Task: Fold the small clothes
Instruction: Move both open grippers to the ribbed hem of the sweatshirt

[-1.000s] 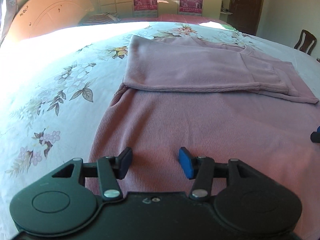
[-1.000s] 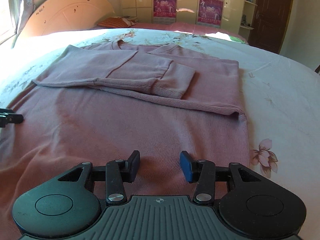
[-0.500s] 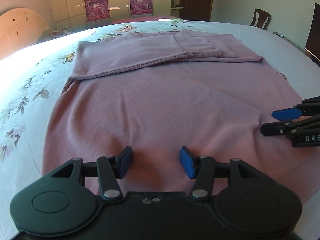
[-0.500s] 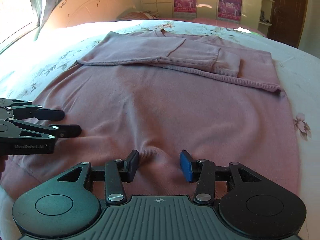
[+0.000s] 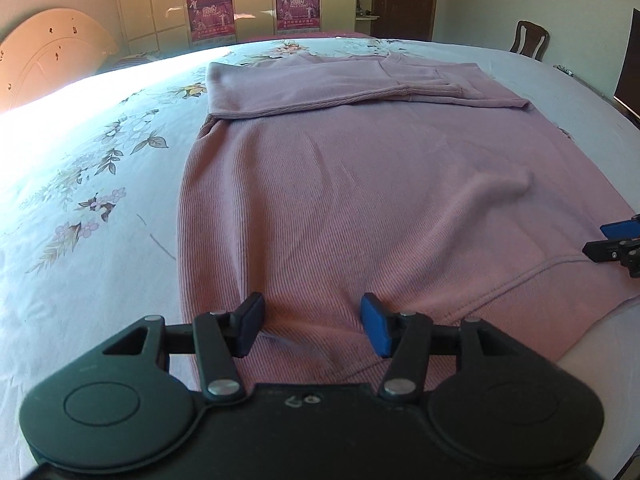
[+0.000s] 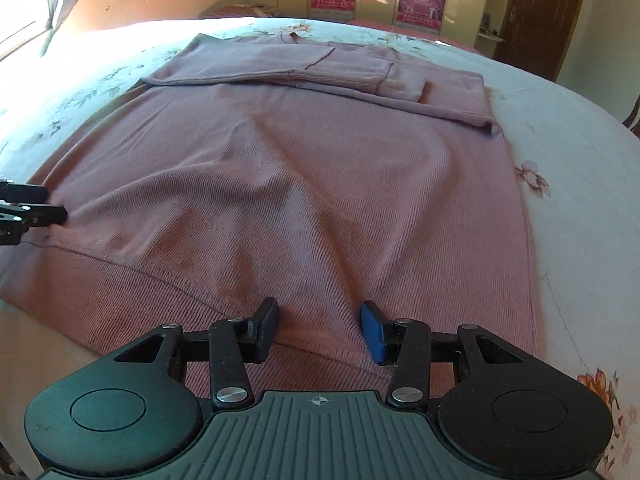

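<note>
A pink ribbed sweater (image 5: 340, 184) lies flat on the bed with both sleeves folded across its chest at the far end; it also shows in the right wrist view (image 6: 304, 184). My left gripper (image 5: 312, 328) is open and empty, low over the hem near the sweater's left corner. My right gripper (image 6: 320, 330) is open and empty over the hem toward the right corner. Each gripper's fingers show at the edge of the other view: the right one (image 5: 612, 246) and the left one (image 6: 32, 210), both at the hem.
The sweater lies on a floral bedsheet (image 5: 88, 200) near the bed's front edge. A rounded headboard (image 5: 44, 52) stands far left. Wardrobes with posters (image 5: 296, 4), a dark door (image 5: 404, 0) and a wooden chair (image 5: 530, 38) stand beyond the bed.
Both grippers have pulled back toward me from the sweater's middle to its hem. They have also spread apart toward the two bottom corners. Both stay open.
</note>
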